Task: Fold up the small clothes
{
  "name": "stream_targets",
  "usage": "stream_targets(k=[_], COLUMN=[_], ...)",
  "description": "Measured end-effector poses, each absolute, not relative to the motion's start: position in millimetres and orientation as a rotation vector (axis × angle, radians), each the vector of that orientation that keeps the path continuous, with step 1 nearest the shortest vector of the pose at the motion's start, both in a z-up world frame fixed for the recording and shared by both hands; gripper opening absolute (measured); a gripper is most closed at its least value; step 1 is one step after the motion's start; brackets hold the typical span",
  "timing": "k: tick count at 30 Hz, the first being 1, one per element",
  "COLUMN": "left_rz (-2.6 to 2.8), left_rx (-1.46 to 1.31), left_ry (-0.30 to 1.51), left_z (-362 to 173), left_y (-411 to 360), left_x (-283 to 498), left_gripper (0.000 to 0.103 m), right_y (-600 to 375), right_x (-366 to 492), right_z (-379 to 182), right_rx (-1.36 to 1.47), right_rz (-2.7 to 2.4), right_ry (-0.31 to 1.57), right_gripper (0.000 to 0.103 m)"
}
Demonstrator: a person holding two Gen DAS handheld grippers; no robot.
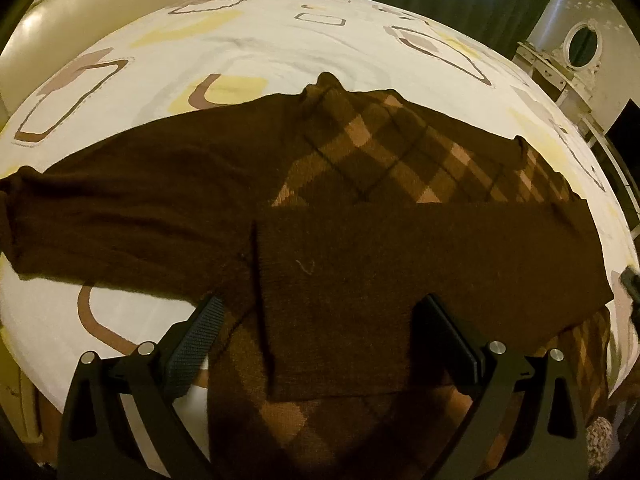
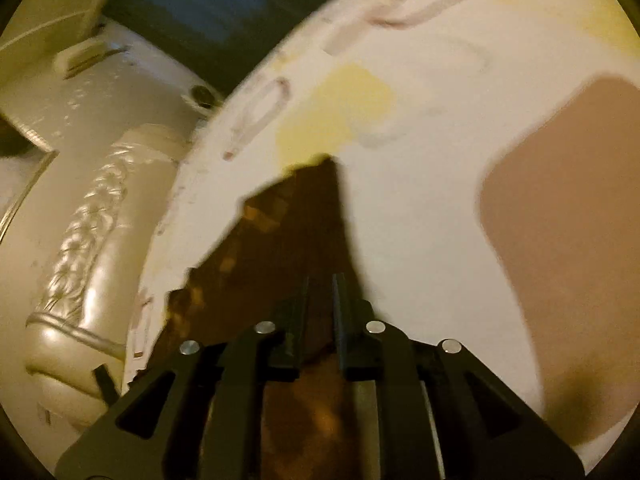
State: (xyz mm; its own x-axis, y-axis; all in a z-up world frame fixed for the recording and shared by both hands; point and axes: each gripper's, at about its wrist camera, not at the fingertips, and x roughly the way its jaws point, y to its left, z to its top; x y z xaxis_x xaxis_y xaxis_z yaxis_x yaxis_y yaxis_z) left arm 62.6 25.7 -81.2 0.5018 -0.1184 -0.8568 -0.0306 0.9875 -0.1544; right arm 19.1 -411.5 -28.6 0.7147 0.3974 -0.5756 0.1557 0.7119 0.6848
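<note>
A dark brown sweater [image 1: 192,200] with a tan argyle front lies spread on the bed. One sleeve [image 1: 400,264] is folded across its body; the other stretches out to the left. My left gripper [image 1: 320,308] is open above the folded sleeve's cuff end, its fingers on either side of it. My right gripper [image 2: 320,284] is shut on a fold of the sweater [image 2: 296,216], which hangs in a brown strip ahead of the fingers. The right wrist view is blurred.
The bed sheet [image 1: 280,48] is white with yellow and brown shapes. A cream padded headboard [image 1: 100,4] is at the left. A white carved bed frame [image 2: 92,220] runs along the bed's edge. A white dresser with an oval mirror [image 1: 584,44] stands at right.
</note>
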Motion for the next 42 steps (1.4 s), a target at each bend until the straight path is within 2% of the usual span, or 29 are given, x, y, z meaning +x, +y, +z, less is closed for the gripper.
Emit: stream_targets(k=[1,6,10,21,30,34,42], left_rz=[-0.056,-0.080,-0.114,-0.129,0.134,0.271,0.363], left_rx=[-0.157,-0.132,-0.114,0.042,-0.124,-0.205,-0.127], left_ry=[1.045,1.042,1.037,0.951,0.992,1.003,1.000], left_z=[-81.5,-83.8,-83.3,-67.4,-66.0,-69.0,-64.6], left_y=[25.7,25.4,25.5,38.1,164.7,226.5,280.4], left_x=[62.7,62.2,60.7,31.9,-0.8,-10.0,-2.7], left_gripper=[0.098,0.098,0.098,0.098,0.098,0.098,0.098], right_y=[-404.5,-346.7,-317.5,-318.3,-313.1,-314.0,-314.0], right_x=[18.9,34.8,52.2,48.6,47.4,48.1,50.3], right_z=[-22.1,-22.6,-70.5,-70.9,-69.0,-69.2,-71.5], right_rx=[0.774,0.715,0.696,0.710,0.698,0.711,0.747], right_rz=[0.180,0.340,0.315,0.314,0.305,0.310,0.312], right_ry=[0.766,0.811,0.995,0.977,0.962,0.959,0.959], right_gripper=[0.028,0.036,0.036,0.039,0.052,0.053,0.053])
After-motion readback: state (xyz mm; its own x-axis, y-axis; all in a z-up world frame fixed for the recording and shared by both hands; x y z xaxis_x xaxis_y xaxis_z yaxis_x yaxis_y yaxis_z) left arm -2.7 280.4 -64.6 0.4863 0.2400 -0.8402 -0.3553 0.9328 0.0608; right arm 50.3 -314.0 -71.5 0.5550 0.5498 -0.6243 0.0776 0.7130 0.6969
